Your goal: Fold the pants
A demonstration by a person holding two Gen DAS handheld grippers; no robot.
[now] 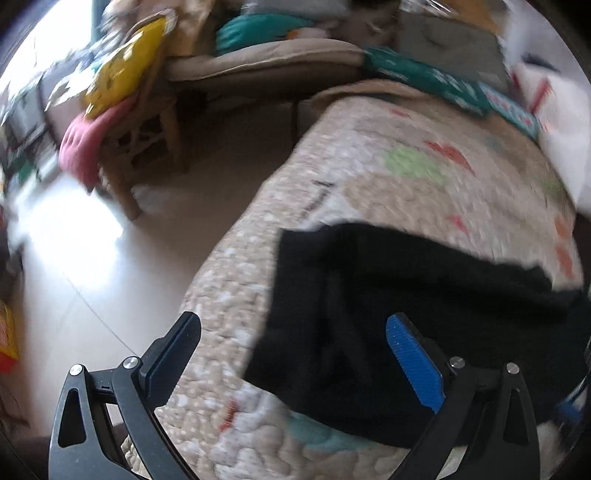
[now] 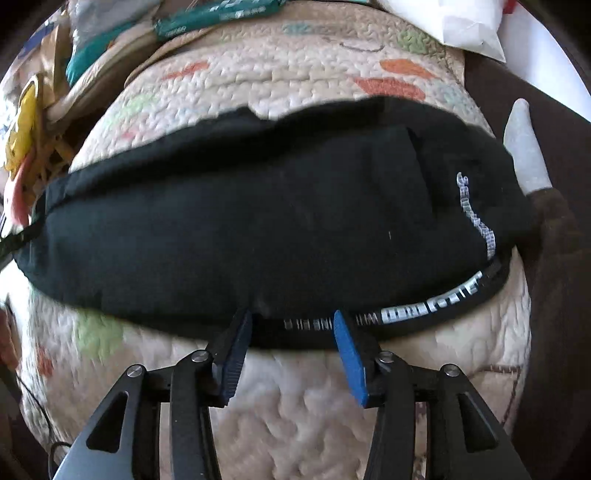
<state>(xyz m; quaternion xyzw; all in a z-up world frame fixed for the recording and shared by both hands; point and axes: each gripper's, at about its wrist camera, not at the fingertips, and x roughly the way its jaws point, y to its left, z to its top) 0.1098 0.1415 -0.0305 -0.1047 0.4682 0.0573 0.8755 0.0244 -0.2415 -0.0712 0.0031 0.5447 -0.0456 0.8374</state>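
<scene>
Quilted beige bedspread (image 1: 369,177) with coloured patches fills centre; wooden chair (image 1: 147,140) at 10 o'clock, yellow cushion (image 1: 125,70) and pink cloth (image 1: 81,144) piled on it; teal packet (image 1: 424,79) at 1 o'clock; pale tiled floor (image 1: 92,266) at 9 o'clock

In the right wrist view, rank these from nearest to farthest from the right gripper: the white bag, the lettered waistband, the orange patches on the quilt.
From the right gripper:
1. Lettered waistband, at the fingertips, running right.
2. Orange patches, beyond the black pants, upper right on the quilt.
3. White bag, far top right.
</scene>
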